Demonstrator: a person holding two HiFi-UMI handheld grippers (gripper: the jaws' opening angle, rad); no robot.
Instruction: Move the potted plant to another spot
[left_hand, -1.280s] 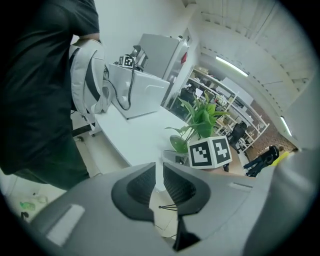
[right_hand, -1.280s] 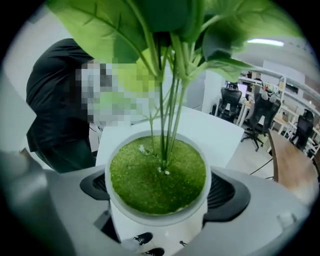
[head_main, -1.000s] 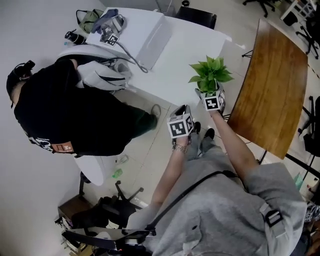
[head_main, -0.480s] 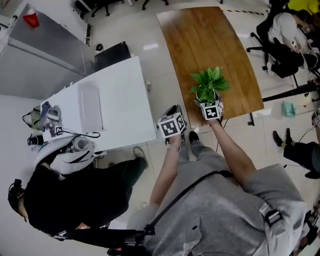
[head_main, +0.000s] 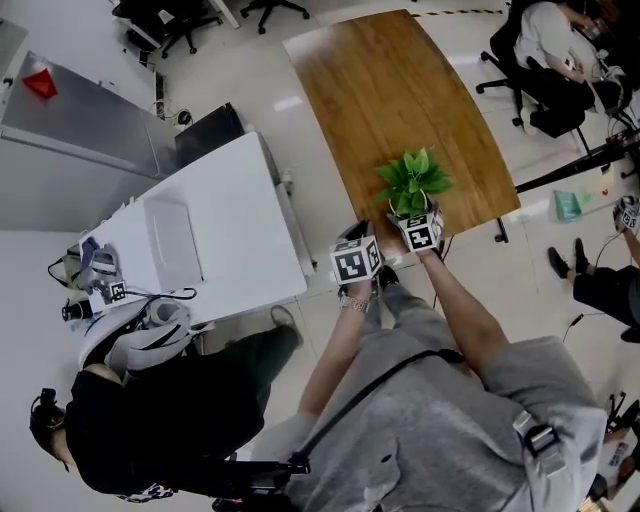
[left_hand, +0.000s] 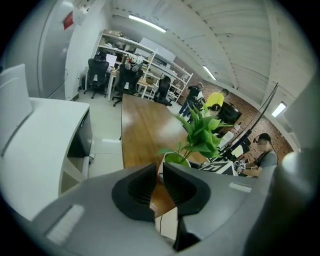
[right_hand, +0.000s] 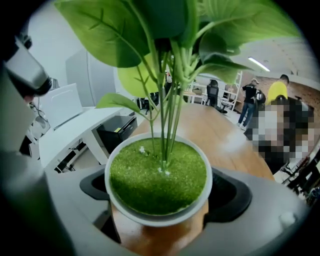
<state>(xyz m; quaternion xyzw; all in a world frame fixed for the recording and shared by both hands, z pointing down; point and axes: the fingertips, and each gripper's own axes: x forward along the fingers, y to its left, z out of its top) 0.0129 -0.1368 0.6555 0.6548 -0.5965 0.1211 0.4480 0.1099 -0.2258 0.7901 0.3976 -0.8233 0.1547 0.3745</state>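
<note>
- We are recording the potted plant (right_hand: 159, 176): a white pot carrying green granular fill and leafy stems.
- The right gripper (head_main: 418, 224) is clamping it at the wooden table (head_main: 400, 90)'s near edge.
- The left gripper (left_hand: 158, 187) is holding nothing, its fingers narrow.

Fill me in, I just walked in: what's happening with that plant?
A person holds the potted plant in the right gripper, jaws on either side of it, at the near end of the wooden table. Whether it rests on the table is unclear. The left gripper is shut and empty beside it.
</note>
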